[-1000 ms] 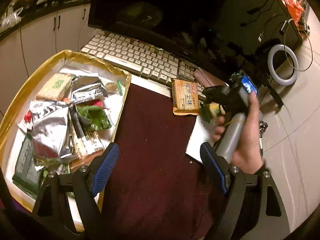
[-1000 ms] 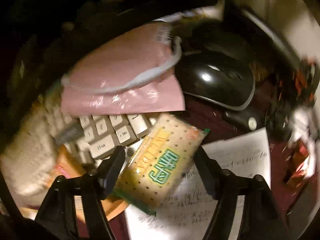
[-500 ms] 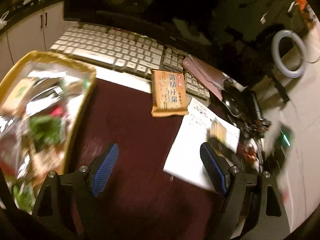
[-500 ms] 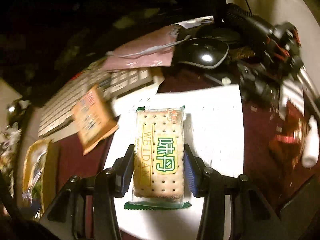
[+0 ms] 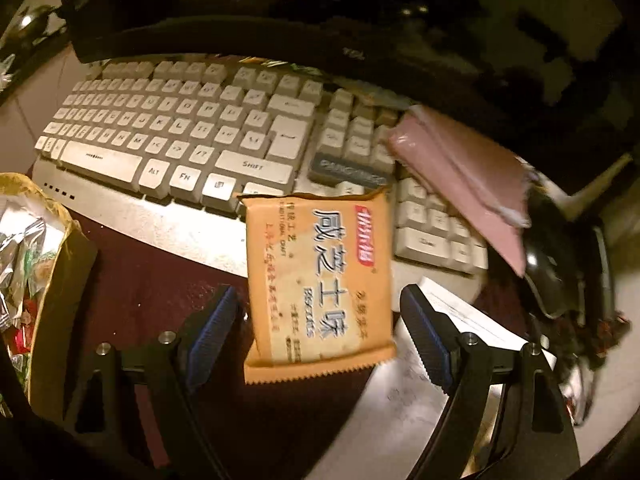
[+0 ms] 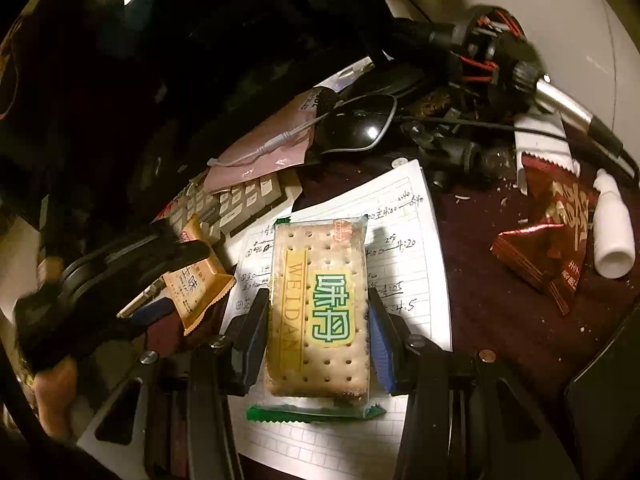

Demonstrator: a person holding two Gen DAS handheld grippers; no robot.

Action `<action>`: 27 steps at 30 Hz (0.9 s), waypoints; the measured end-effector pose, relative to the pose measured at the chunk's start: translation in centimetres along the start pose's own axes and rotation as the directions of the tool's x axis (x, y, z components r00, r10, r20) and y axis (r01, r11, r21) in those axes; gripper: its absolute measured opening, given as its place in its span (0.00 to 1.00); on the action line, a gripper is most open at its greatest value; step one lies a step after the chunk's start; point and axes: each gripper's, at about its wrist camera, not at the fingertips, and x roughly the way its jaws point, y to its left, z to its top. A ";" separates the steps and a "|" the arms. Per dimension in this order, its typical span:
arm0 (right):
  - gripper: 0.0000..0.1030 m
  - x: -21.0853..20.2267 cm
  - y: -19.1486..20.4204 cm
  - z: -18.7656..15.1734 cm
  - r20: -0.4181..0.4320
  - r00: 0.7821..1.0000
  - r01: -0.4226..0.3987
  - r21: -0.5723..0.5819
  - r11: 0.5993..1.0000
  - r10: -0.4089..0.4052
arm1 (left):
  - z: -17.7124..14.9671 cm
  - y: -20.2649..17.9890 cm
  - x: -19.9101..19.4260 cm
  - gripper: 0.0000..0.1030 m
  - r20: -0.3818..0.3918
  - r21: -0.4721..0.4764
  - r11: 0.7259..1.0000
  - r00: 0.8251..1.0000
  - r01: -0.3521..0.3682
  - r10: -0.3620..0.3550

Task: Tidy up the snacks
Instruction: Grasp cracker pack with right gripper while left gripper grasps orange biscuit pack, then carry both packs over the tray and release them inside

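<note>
Right gripper (image 6: 318, 332): I had its fingers pinching the WEIDAN cracker pack (image 6: 318, 308) by the long sides, pads pressed on both edges.
Cracker pack, place: between my right fingers, over the lined note sheet (image 6: 404, 216); its long axis ran straight out along the fingers, and the green crimped end (image 6: 316, 414) stuck back toward the wrist.
Left gripper (image 5: 320, 344): fingers spread wide, nothing pinched.
Orange biscuit pack (image 5: 318, 280): it lay between and just ahead of my left fingertips, its far end resting on the front lip of the keyboard (image 5: 176, 136) and its near end over the dark red mat (image 5: 160, 280).
Long axis, orange pack: roughly along the fingers, tilted a little, so the short width faced the pads (a good fit for the gap, I judged).
Clearance: both pads stood apart from the wrapper edges; the left one (image 5: 212, 332) looked nearer.
Nearer hand: the left, plainly; in the right view its finger (image 6: 176, 256) crossed over that same orange pack.
Snack tray (image 5: 60, 248): off to the outside of my left finger, gold rim, foil packets inside.
Step, my judgement: lower and close the left on the orange pack, then carry both packs to the tray.
Risk: the raised keyboard lip could tip the pack as the pads close.
</note>
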 end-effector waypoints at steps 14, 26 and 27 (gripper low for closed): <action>0.44 -0.1 0.0 -0.1 0.012 1.000 -0.013 -0.027 1.000 0.013 | -5.3 4.0 -5.0 0.69 -0.022 0.070 0.993 0.996 0.090 -0.089; 0.44 -0.6 0.6 -0.2 0.028 0.997 -0.067 -0.063 0.996 0.069 | -11.3 9.8 -16.8 0.69 0.071 0.029 0.977 0.974 0.212 -0.214; 0.44 -0.7 0.6 -0.2 0.033 0.996 -0.081 -0.064 0.995 0.083 | -11.5 10.3 -17.5 0.69 0.082 0.025 0.976 0.973 0.214 -0.215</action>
